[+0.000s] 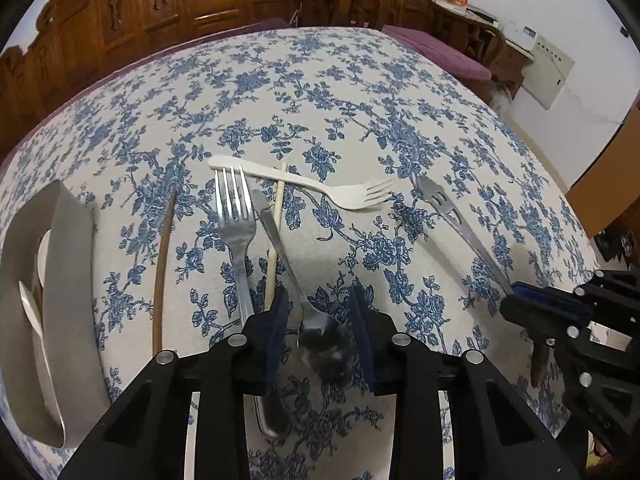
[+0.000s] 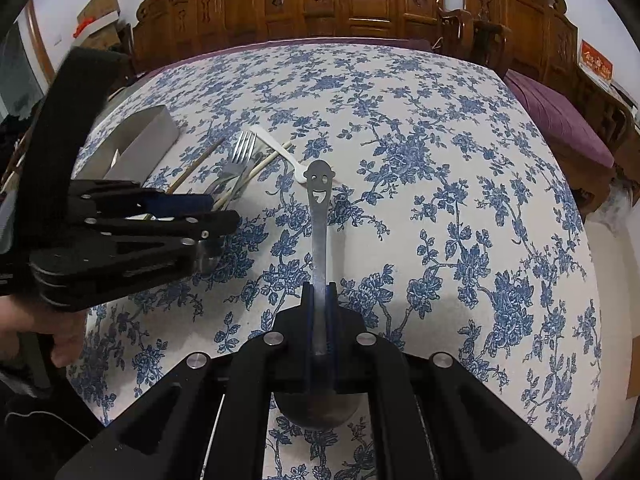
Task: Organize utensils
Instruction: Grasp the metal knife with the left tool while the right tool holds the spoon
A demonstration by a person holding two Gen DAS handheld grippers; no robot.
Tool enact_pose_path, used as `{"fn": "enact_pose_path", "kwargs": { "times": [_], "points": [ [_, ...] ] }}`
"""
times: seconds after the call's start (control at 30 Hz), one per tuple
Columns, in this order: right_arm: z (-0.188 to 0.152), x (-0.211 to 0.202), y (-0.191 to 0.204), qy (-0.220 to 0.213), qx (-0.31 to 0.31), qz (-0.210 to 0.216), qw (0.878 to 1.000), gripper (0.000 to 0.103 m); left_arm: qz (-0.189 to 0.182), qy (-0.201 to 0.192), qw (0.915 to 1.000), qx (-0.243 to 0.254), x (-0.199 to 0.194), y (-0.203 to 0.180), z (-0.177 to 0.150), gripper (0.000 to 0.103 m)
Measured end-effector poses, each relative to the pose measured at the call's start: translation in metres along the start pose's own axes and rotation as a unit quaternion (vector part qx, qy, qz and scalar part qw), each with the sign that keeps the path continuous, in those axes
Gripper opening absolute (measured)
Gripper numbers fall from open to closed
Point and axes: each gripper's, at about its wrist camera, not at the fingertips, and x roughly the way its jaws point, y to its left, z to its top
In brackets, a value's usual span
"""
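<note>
My left gripper (image 1: pixel 320 312) points down at the floral cloth, its jaws standing on either side of a plain metal spoon (image 1: pixel 320 334) lying there; a gap shows beside the spoon's neck. A metal fork (image 1: pixel 236 220), a white plastic fork (image 1: pixel 304 184), a pale chopstick (image 1: pixel 276 232) and a dark chopstick (image 1: pixel 162 272) lie close by. My right gripper (image 2: pixel 320 292) is shut on the handle of a smiley-face spoon (image 2: pixel 318 184), whose bowl hangs under the fingers. The right gripper (image 1: pixel 516 300) also shows at the right of the left wrist view, and the left gripper (image 2: pixel 216 210) at the left of the right wrist view.
A metal utensil box (image 1: pixel 60 280) stands at the table's left with a white utensil inside; the same box (image 2: pixel 136 140) shows beyond the left gripper. Carved wooden chairs (image 2: pixel 360 0) and a purple cushion (image 2: pixel 560 120) border the table. A person's hand (image 2: pixel 60 340) holds the left tool.
</note>
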Motion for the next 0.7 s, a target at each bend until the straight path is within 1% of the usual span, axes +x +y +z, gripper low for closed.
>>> {"fn": "enact_pose_path", "kwargs": {
  "times": [0.03, 0.13, 0.33, 0.4, 0.47, 0.57, 0.6, 0.67, 0.7],
  "points": [
    [0.000, 0.000, 0.000, -0.001, 0.001, 0.001, 1.000, 0.007, 0.000, 0.002, 1.0000, 0.000, 0.002, 0.000, 0.000, 0.024],
    [0.002, -0.001, 0.000, -0.002, 0.002, 0.002, 1.000, 0.007, 0.002, 0.009, 1.0000, -0.001, 0.007, -0.001, 0.002, 0.020],
    [0.003, -0.002, -0.003, -0.004, 0.007, 0.004, 1.000, 0.007, 0.000, 0.013, 0.9999, -0.004, 0.009, 0.000, 0.005, 0.019],
    [0.002, -0.002, -0.002, -0.004, 0.008, 0.004, 1.000, 0.007, 0.002, 0.024, 0.9997, -0.007, 0.014, 0.001, 0.006, 0.018],
    [0.003, -0.003, -0.002, -0.004, 0.007, 0.004, 1.000, 0.007, 0.007, 0.023, 0.9997, -0.010, 0.015, 0.003, 0.006, 0.014],
    [0.003, -0.003, -0.001, -0.004, 0.006, 0.005, 1.000, 0.007, 0.007, 0.026, 0.9995, -0.014, 0.016, 0.004, 0.007, 0.013],
    [0.003, -0.003, -0.001, -0.004, 0.005, 0.005, 1.000, 0.007, 0.009, 0.026, 0.9995, -0.013, 0.016, 0.004, 0.008, 0.012],
    [0.002, -0.002, 0.000, -0.003, 0.004, 0.006, 1.000, 0.007, 0.012, 0.027, 0.9994, -0.016, 0.017, 0.006, 0.008, 0.005],
    [0.002, -0.002, 0.001, -0.003, 0.003, 0.005, 1.000, 0.007, 0.011, 0.027, 0.9994, -0.018, 0.017, 0.007, 0.008, 0.004]
  ]
}}
